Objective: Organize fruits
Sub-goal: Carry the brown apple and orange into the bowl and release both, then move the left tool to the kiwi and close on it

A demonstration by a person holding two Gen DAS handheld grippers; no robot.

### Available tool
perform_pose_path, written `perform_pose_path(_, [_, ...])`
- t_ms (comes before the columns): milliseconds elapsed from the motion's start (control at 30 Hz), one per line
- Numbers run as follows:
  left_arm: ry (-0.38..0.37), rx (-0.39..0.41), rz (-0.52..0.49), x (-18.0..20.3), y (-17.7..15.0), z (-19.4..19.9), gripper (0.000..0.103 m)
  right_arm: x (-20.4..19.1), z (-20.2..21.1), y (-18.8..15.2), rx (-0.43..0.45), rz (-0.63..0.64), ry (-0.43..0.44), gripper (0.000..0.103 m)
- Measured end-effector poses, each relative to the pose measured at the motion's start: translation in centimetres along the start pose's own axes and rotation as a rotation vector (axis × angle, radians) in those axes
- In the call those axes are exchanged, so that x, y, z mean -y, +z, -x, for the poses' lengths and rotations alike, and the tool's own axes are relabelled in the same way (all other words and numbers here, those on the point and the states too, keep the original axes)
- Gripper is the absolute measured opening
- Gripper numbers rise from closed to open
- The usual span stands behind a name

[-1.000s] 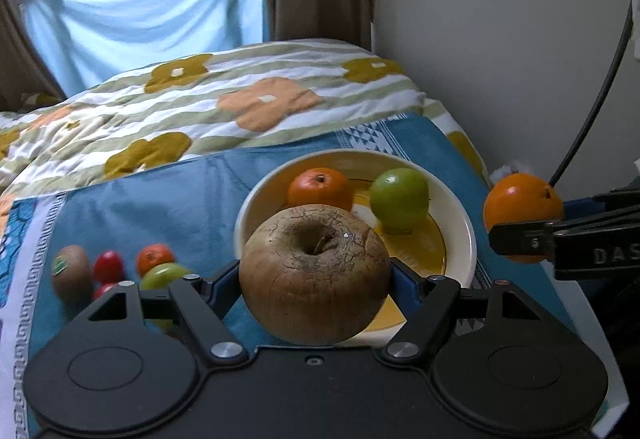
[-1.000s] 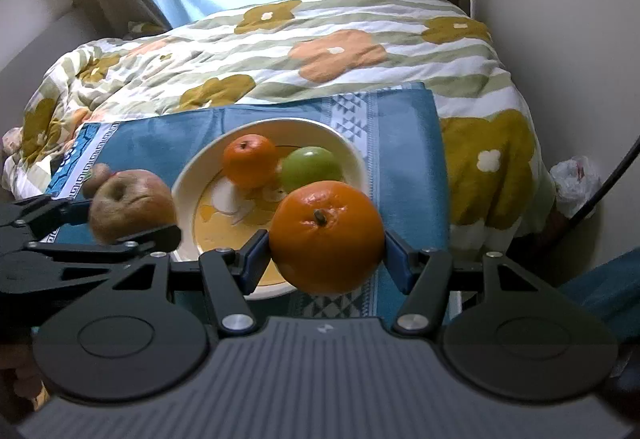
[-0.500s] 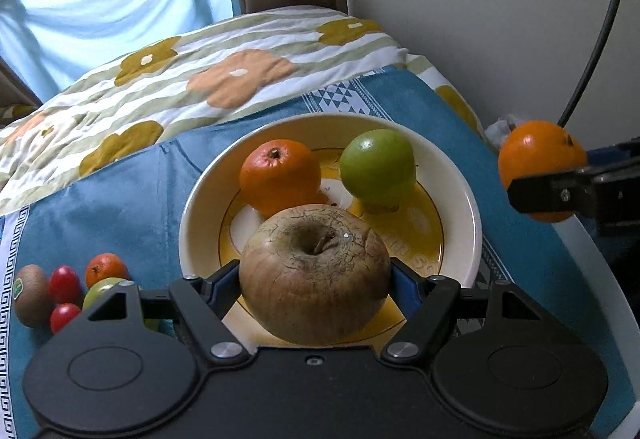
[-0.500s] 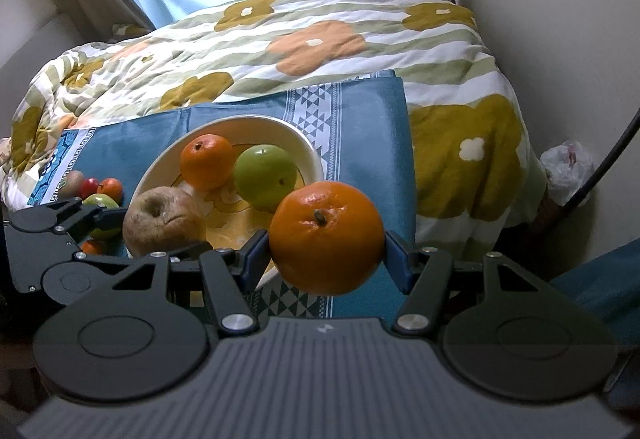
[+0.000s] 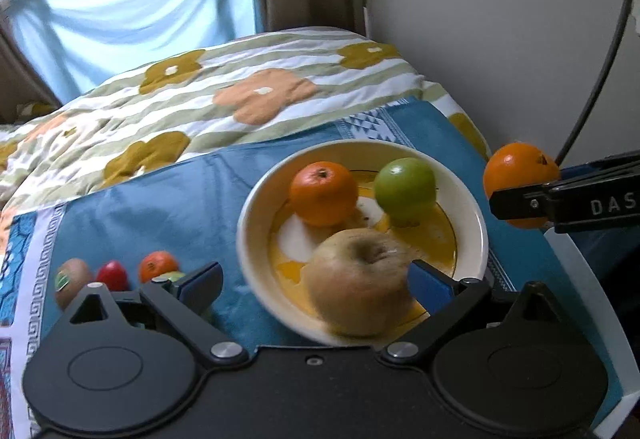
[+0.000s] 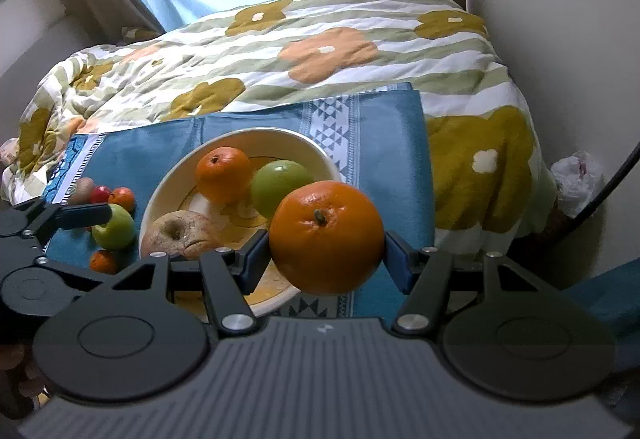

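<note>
In the bowl (image 5: 256, 239) the brown apple (image 5: 360, 279), heavy and round, rolls free between the left gripper's (image 5: 316, 283) opening jaws, while the right gripper (image 6: 326, 251) clamps the firm orange (image 6: 326, 237) across its middle.

Three fruits (image 5: 360, 281) in bowl (image 5: 256, 207)

Left tool (image 5: 316, 285) opening, right tool (image 6: 326, 257) clamped.

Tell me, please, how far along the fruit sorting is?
Done: a small orange, a green apple and the just-released brown apple sit in the bowl. The left gripper is opening. The right gripper holds a big orange. Small fruits remain beside the bowl.
</note>
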State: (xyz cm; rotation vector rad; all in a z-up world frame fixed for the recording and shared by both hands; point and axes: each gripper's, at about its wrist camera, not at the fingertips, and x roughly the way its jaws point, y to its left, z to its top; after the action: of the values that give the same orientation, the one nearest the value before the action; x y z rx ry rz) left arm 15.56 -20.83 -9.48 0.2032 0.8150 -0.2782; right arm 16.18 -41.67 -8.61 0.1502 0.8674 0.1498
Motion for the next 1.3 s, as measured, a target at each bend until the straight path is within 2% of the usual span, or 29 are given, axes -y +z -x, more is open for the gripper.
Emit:
perform_pose_path(333, [0.073,0.025,0.103,-2.5,-1.8,2.8,0.101,-2.2,-1.6,0.3,-0.026,0.03,0.053,0.076])
perform_pose_path(500, [0.117,0.023,0.091,-3.0,-2.6,3.5,0.101,-2.7,-3.0,0.2,-0.042,0.039,0.096,0.076])
perform_pose_path(800, [0.119,0.012,0.108,-3.1,-3.4,3.4,0.101,-2.2,-4.2,-0.3,-0.054,0.062,0.115,0.078])
perform_pose_path(833, [0.119,0.012,0.108,-3.0,-3.5,3.5,0.101,-2.2,-3.9,-0.3,-0.032,0.067,0.123,0.079])
perform_pose_path(867, [0.119,0.012,0.107,-2.9,-3.6,3.4,0.101,-2.3,-3.6,-0.3,-0.014,0.078,0.13,0.087])
perform_pose_path(900, [0.119,0.012,0.108,-3.0,-3.5,3.5,0.101,-2.4,-3.3,-0.3,0.005,0.091,0.123,0.1])
perform_pose_path(933, [0.119,0.011,0.109,-2.9,-3.6,3.4,0.101,-2.6,-2.9,-0.3,0.026,0.102,0.102,0.103])
perform_pose_path(1300, [0.145,0.024,0.135,-2.6,-4.2,5.2,0.101,-2.3,-1.3,-1.0,0.027,0.075,0.092,0.103])
